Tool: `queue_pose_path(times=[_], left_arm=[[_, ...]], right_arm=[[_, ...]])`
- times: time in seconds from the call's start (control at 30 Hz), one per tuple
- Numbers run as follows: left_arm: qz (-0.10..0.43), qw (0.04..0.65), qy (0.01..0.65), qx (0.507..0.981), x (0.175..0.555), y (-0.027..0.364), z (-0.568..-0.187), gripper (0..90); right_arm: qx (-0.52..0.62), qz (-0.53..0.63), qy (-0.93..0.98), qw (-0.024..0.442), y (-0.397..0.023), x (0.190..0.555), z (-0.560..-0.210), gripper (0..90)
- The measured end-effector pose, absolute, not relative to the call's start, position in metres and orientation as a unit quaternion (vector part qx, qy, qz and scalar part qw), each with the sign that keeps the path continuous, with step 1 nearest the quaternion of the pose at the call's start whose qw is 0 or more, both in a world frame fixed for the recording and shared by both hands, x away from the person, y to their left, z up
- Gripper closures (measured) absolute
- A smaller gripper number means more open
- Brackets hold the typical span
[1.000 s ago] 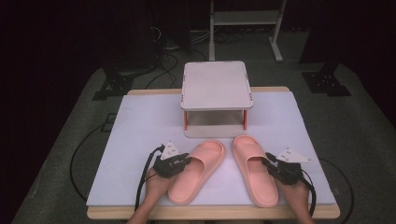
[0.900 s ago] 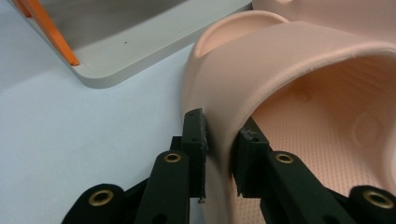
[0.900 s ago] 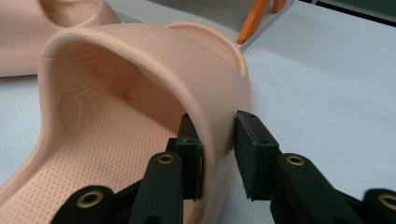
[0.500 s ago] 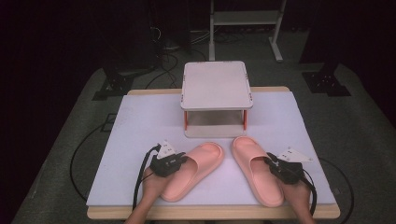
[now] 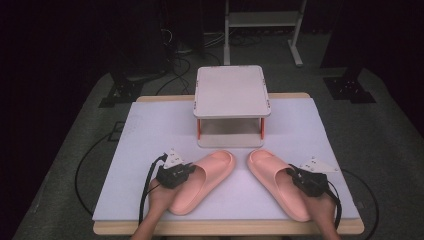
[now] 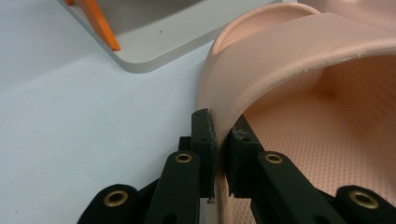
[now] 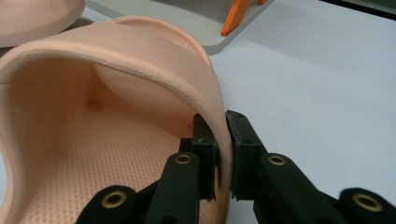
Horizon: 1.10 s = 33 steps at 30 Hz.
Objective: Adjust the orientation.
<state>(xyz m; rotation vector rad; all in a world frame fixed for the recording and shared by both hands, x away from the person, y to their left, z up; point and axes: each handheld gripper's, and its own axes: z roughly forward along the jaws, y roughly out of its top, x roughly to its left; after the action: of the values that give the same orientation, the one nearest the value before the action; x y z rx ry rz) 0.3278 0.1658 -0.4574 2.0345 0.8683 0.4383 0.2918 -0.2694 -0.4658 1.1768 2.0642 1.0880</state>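
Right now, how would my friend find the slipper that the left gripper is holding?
Start at the little grey shelf standing at the far middle of the white table. Two pink slippers lie just in front of it; take the left slipper, under the person's left hand. Its toe leans in toward the shelf, and the left gripper has its jaws pinched on the outer edge of its strap.

Two pink slippers (image 5: 205, 181), one small two-tier rack (image 5: 230, 91), and two hand-held tools (image 5: 186, 172).
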Motion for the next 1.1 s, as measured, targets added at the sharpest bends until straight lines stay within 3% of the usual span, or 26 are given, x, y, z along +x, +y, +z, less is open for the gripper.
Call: queue_pose_path(times=[0.53,1.1], left_arm=[[0.179,0.439,0.358,0.804,0.327,0.183,-0.449,84.0],[0.182,0.462,0.36,0.789,0.321,0.209,-0.419,84.0]], right_arm=[[0.44,0.422,0.758,0.233,-0.277,0.29,-0.459,84.0],[0.422,0.455,0.75,0.229,-0.287,0.283,-0.426,84.0]])
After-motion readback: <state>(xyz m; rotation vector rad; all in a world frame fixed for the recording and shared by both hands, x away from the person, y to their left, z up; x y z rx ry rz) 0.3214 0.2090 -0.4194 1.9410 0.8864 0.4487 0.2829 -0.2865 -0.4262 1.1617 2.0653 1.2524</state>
